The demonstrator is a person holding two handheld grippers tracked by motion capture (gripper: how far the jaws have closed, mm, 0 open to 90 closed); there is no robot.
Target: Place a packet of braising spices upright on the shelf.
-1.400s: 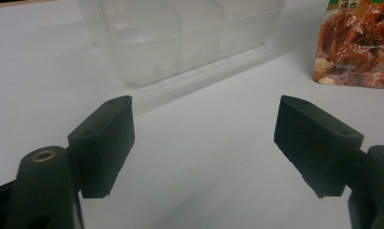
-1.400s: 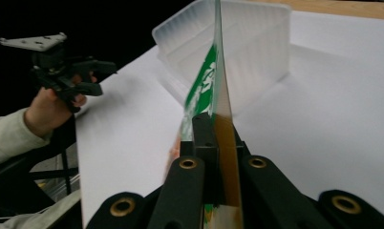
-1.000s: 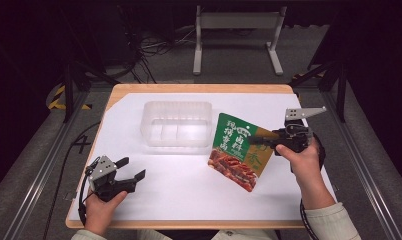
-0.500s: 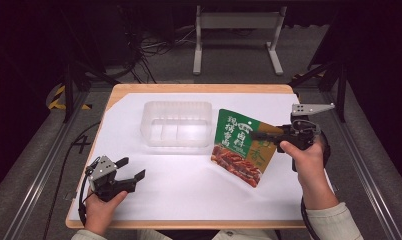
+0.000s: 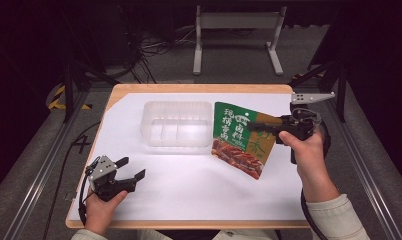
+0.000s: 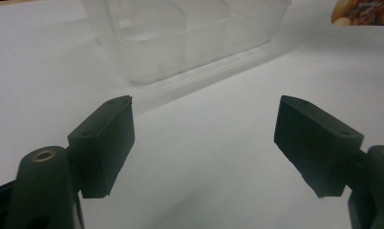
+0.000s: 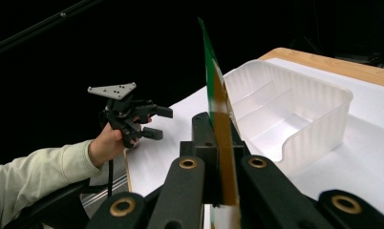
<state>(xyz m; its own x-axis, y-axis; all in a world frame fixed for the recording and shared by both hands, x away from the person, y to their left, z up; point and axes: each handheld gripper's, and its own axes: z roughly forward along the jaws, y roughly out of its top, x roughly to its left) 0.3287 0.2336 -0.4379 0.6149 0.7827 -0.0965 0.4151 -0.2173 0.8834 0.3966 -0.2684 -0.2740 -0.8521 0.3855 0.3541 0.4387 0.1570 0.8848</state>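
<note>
The right gripper (image 5: 259,123) has its jaws clamped on the edge of a green snack pouch (image 5: 241,140), holding it lifted above the white table (image 5: 189,190) just right of the clear plastic tray (image 5: 176,123), which stands toward the far middle. The pouch hangs tilted, its printed face toward the high view. At the near left, the left gripper (image 5: 129,169) rests low over the table, jaws spread wide and holding nothing.

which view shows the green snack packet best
The high view: the green snack packet faces the camera, its whole printed front visible, pinched by the right claw. The right gripper view shows it edge-on; the left gripper view catches one corner.
</note>
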